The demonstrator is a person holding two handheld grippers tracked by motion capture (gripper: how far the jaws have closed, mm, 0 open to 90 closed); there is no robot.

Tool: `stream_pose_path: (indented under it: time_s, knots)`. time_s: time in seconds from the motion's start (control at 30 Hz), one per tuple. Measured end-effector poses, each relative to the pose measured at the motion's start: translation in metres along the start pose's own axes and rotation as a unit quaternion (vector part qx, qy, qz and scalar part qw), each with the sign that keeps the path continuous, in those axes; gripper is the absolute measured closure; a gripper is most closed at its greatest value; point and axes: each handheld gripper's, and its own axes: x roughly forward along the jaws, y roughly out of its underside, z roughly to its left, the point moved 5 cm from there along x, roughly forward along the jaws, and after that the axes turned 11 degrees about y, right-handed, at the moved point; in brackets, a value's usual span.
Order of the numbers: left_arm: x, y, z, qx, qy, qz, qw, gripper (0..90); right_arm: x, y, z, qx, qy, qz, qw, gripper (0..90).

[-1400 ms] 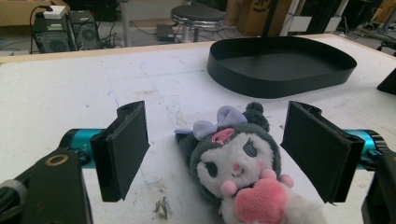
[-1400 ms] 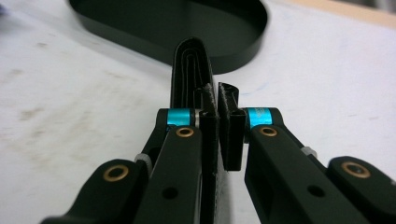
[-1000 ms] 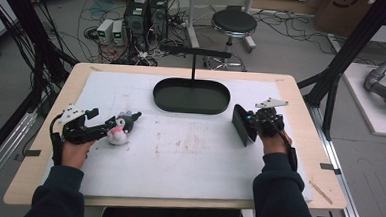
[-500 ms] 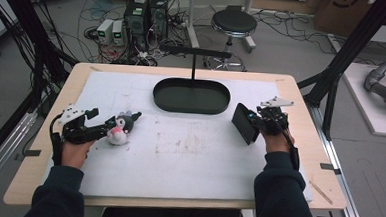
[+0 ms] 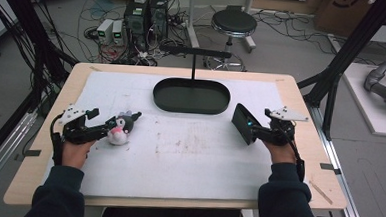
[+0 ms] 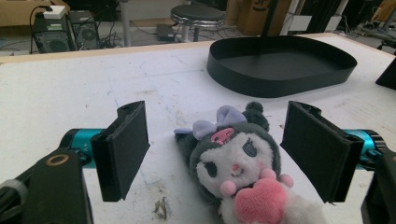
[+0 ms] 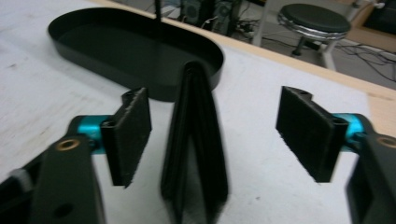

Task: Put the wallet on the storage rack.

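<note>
Two tools at work, one thing apiece, both things short of black oval tray [image 5: 191,96] at far middle of worktop [image 5: 177,188].

Left tool [image 5: 130,119]: pads spread, straddling plush toy [image 5: 117,132] w/o pressing it; gap visible each side in left tool view [image 6: 212,158]. Toy [image 6: 243,172] lying on its back, near-left of tray & well apart from it, head w/ lilac bow toward tray, pink heart toward hand. Probably lined up this way so pads can close across head/body, widest soft part, for a lift into tray.

Right tool [image 5: 250,127]: pads have just been opening, now spread wide, black wallet [image 5: 244,123] between them but untouched. In right tool view [image 7: 212,144], wallet [image 7: 196,149] standing on edge, folded, spine up, closer to left pad, clear gap to right pad. Near-right of tray, not far from its rim. Standing upright most likely b/c just let go in that pose; balance looks doubtful, could tip. Judgement: either a re-grip for better hold or a set-down before tray.

Tray [image 7: 130,46] itself: nothing in it, thin post rising behind. Neither thing delivered yet.
</note>
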Motion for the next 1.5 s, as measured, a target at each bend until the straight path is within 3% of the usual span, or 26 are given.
stream_pose_path:
  time_s: [0.07, 0.23, 0.27, 0.37, 0.4, 0.43, 0.53, 0.7, 0.83, 0.93, 1.23, 1.5]
  knots:
    - [0.000, 0.000, 0.000, 0.001, 0.000, 0.000, 1.0000, 22.5, 0.005, 0.006, 0.005, -0.010, -0.002, 0.012, 0.9999, 21.9]
    - [0.000, 0.000, 0.000, -0.002, 0.001, 0.000, 1.0000, 22.5, 0.020, 0.020, 0.009, -0.009, 0.001, 0.046, 0.9989, 25.1]
    - [0.000, 0.000, 0.000, -0.002, 0.001, 0.000, 1.0000, 22.5, 0.023, 0.024, 0.011, -0.009, -0.004, 0.060, 0.9981, 36.5]
    - [0.000, 0.000, 0.000, -0.002, 0.001, 0.000, 1.0000, 22.5, 0.025, 0.025, 0.009, 0.006, -0.002, 0.063, 0.9980, 57.2]
    - [0.000, 0.000, 0.000, -0.002, 0.001, 0.000, 1.0000, 22.5, 0.025, 0.025, 0.009, 0.006, -0.002, 0.063, 0.9980, 57.2]
    - [0.000, 0.000, 0.000, -0.001, 0.001, 0.001, 1.0000, 22.5, 0.024, 0.024, 0.008, 0.004, 0.003, 0.063, 0.9980, 70.2]
    - [0.001, 0.000, -0.001, 0.000, 0.002, 0.001, 1.0000, 22.5, 0.022, 0.023, 0.009, 0.006, 0.003, 0.062, 0.9980, 76.5]
    - [0.001, 0.000, -0.002, 0.001, 0.003, 0.003, 1.0000, 22.5, 0.018, 0.017, 0.012, 0.011, -0.002, 0.062, 0.9980, 77.6]
    - [0.002, 0.000, -0.003, 0.002, 0.003, 0.003, 1.0000, 22.5, 0.017, -0.002, 0.019, 0.009, -0.011, 0.032, 0.9994, 77.6]
    - [0.003, 0.000, -0.002, 0.003, 0.004, 0.003, 1.0000, 22.5, 0.018, -0.011, 0.024, 0.007, -0.015, 0.025, 0.9995, 77.6]
    - [0.002, 0.000, -0.001, -0.001, 0.005, -0.002, 1.0000, 21.7, 0.040, -0.050, 0.045, 0.000, -0.036, -0.001, 0.9993, 77.5]
    - [0.002, -0.001, -0.001, 0.000, 0.007, -0.006, 1.0000, 21.8, 0.064, -0.067, 0.057, -0.022, -0.048, -0.005, 0.9986, 77.5]
